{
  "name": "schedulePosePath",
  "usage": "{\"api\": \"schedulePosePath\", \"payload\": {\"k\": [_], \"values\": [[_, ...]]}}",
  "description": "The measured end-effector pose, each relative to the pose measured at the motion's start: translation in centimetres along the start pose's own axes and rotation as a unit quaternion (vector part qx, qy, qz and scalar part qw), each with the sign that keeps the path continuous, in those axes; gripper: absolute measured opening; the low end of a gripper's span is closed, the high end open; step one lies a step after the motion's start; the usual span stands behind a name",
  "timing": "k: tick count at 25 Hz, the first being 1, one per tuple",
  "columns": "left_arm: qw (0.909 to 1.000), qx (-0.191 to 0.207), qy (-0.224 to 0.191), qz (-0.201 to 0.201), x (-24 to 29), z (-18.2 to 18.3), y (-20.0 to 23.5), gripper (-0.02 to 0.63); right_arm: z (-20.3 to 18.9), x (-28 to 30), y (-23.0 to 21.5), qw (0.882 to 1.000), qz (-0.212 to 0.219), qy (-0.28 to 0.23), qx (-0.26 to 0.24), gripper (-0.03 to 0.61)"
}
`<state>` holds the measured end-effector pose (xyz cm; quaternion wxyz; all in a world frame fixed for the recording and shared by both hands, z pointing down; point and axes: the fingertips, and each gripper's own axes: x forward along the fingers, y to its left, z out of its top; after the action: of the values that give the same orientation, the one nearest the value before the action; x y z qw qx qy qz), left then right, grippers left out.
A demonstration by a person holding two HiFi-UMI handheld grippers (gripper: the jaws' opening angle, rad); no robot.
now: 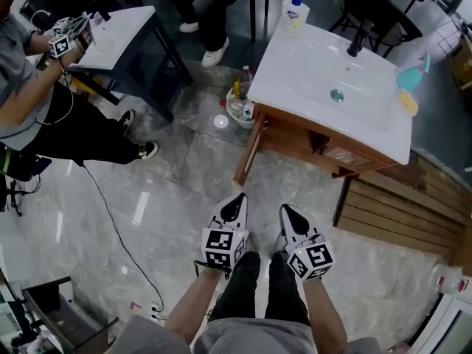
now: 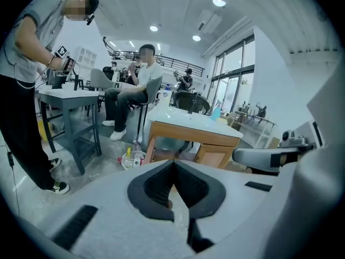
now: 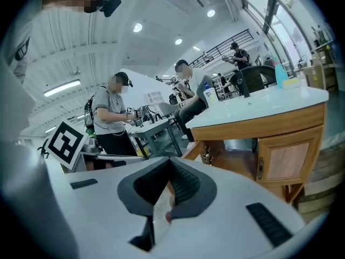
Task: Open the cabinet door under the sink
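Note:
The sink cabinet [image 1: 295, 135] is light wood under a white basin top [image 1: 310, 72], ahead and to the right of me. In the right gripper view its right door [image 3: 285, 159] is closed, while the left half [image 3: 232, 158] shows a bare inside with hinges. The left gripper view shows the cabinet [image 2: 213, 152] beyond the jaws. My left gripper [image 1: 237, 199] and right gripper [image 1: 286, 211] hang side by side above the floor, well short of the cabinet. The jaws of both meet at the tips with nothing between them, in the left gripper [image 2: 173, 162] and right gripper [image 3: 171, 162] views as well.
A soap bottle [image 1: 293, 13], a black tap [image 1: 359, 39] and a yellow sponge [image 1: 408, 102] sit on the basin top. Bottles in a bowl [image 1: 237, 105] stand by the cabinet's left leg. Wooden slats [image 1: 402, 212] lie right; a dark table [image 1: 122, 39], people and a cable [image 1: 118, 234] are left.

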<state>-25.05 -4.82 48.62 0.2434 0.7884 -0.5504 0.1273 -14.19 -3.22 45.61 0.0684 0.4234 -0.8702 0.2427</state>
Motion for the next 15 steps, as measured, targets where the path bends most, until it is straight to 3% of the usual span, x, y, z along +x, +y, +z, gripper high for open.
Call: {"api": "schedulePosePath", "payload": {"k": [6, 15], "values": [[0.9997, 0.004, -0.02, -0.013, -1.5, 3.3, -1.8, 0.006, 2.7, -0.5, 0.9, 1.0, 0.013, -0.007, -0.011, 0.009], [0.9959, 0.04, -0.063, -0.052, -4.3, 10.8, -7.2, 0.006, 10.0, -3.6, 2.7, 0.998, 0.028, -0.047, -0.041, 0.009]]}}
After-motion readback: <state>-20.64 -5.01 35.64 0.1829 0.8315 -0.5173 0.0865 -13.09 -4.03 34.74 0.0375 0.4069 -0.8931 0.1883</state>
